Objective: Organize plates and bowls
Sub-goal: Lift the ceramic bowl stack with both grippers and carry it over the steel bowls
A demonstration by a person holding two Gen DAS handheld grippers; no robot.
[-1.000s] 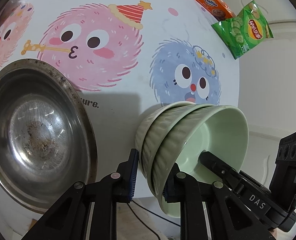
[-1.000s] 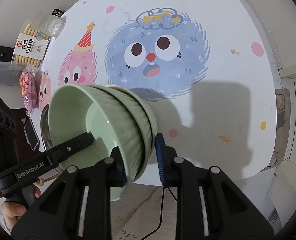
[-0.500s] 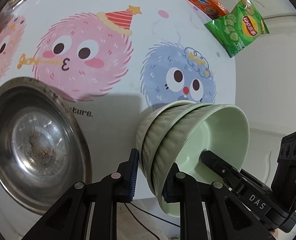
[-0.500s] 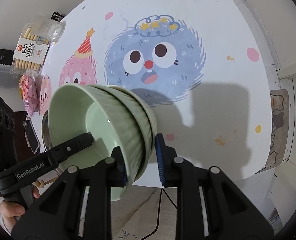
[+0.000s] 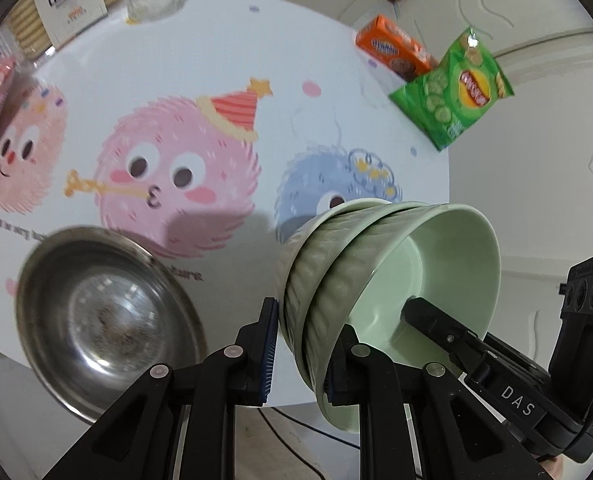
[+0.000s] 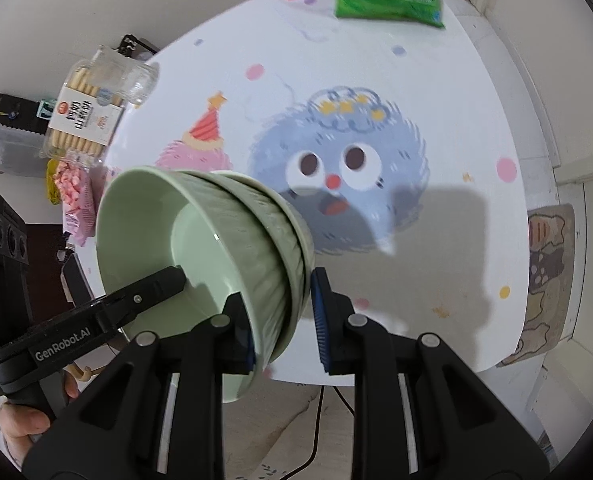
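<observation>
In the left wrist view, a nested stack of green ribbed bowls [image 5: 376, 280] is seen clamped at its near rim by the left gripper [image 5: 302, 346], one finger [image 5: 268, 344] outside the stack and one inside; the stack is held above the table [image 5: 256, 60], its axis tipped so the mouths face 3 o'clock, with a steel bowl [image 5: 108, 320] lying at 9 o'clock. In the right wrist view, the same stack [image 6: 216, 248] is pinched across its wall by the right gripper [image 6: 282, 322], mouths turned toward 9 o'clock, where the left gripper's finger [image 6: 152, 292] is seen reaching inside.
</observation>
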